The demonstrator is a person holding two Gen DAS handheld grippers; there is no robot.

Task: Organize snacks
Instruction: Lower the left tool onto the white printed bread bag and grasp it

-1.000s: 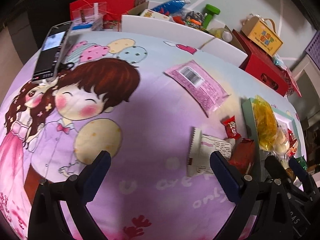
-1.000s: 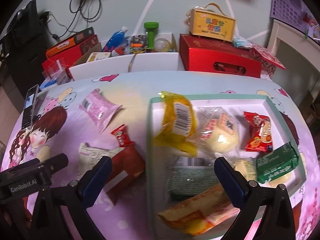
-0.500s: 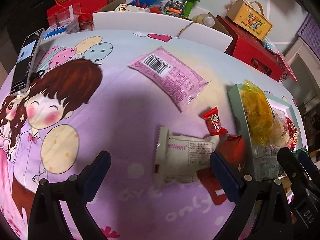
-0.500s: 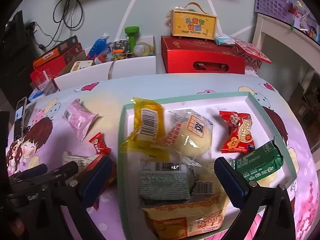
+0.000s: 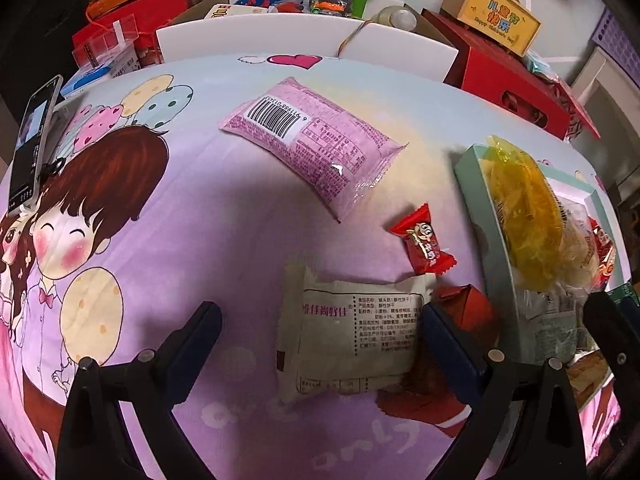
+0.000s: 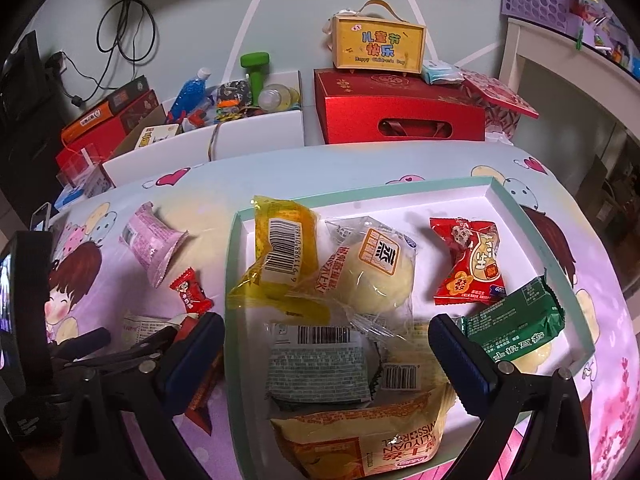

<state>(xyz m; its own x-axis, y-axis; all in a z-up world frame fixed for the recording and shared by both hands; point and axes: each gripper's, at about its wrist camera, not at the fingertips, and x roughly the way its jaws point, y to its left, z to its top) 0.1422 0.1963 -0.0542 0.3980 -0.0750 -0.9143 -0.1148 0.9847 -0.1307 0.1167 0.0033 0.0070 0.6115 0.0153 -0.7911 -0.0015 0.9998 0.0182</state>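
— So where did the left gripper (image 5: pixel 318 330) stand?

— Its jaws were spread wide and held nothing. It hovered over the cartoon-print purple cloth (image 5: pixel 192 208) on the table. Between the jaws lay a flat cream-white snack packet with black print (image 5: pixel 352 340), nearer the right finger. A dark red foil packet (image 5: pixel 466 312) lay partly under that finger, touching the cream packet's edge.

— And ahead of those jaws?

— A small red twist-wrapped candy (image 5: pixel 424 242) sat just beyond the cream packet. Farther ahead lay a long pink plastic snack pack (image 5: pixel 316 148), barcode side up.

— What about the right gripper (image 6: pixel 326 350)?

— Also wide open and empty, above a shallow white tray with a mint-green rim (image 6: pixel 460 200). Between its jaws lay a grey-green printed packet (image 6: pixel 316 368), and nearest the camera an orange-and-yellow bread bag (image 6: pixel 368 436). Ahead of them lay a yellow crinkly bag (image 6: pixel 280 256) overlapping a clear-wrapped pale round bun (image 6: pixel 378 276). Toward the right finger were a red peanut-print sachet (image 6: pixel 468 264) and a green foil bar (image 6: pixel 516 324), the bar just beside the fingertip.
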